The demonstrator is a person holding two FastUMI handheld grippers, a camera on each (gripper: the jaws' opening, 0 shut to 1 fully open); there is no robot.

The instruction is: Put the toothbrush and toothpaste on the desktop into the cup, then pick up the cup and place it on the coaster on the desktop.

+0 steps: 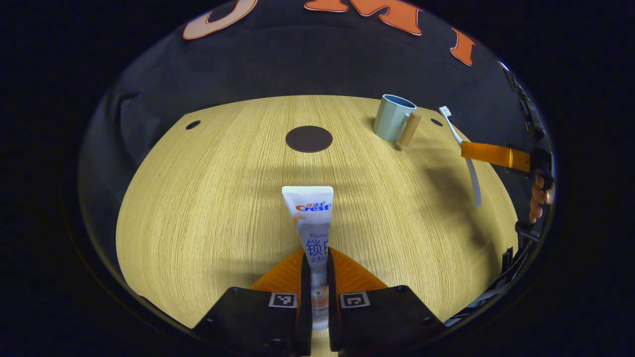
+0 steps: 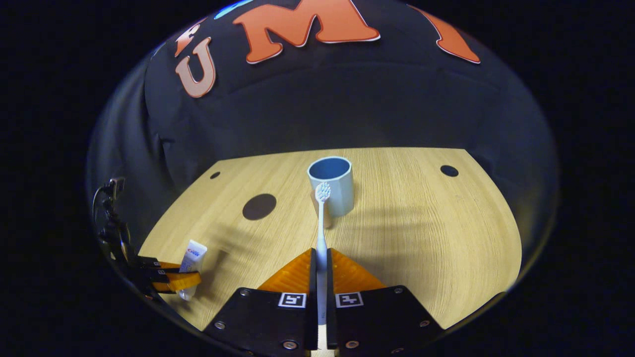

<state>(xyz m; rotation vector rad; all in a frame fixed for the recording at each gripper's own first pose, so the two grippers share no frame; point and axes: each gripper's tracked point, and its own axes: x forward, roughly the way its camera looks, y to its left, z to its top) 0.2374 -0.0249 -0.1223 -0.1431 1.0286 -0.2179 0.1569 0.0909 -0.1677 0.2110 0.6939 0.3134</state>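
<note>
My left gripper (image 1: 316, 270) is shut on a white toothpaste tube (image 1: 310, 218) that sticks out forward over the wooden desktop (image 1: 213, 198). My right gripper (image 2: 321, 263) is shut on a pale toothbrush (image 2: 321, 223), bristles pointing at the light blue cup (image 2: 332, 186) just beyond. The cup (image 1: 394, 118) with its wooden handle stands upright at the far right in the left gripper view. A dark round coaster (image 1: 308, 139) lies left of it. In the right gripper view the coaster (image 2: 259, 207) lies left of the cup. The right gripper (image 1: 491, 154) with the toothbrush (image 1: 464, 153) shows at the right edge, the left gripper (image 2: 171, 277) with the tube (image 2: 192, 260) at the lower left.
The desktop (image 2: 421, 238) has small dark holes near its far corners (image 2: 449, 170). Black cloth wall rises behind the table. A hand (image 1: 538, 198) holds the right gripper at the right edge of the left gripper view.
</note>
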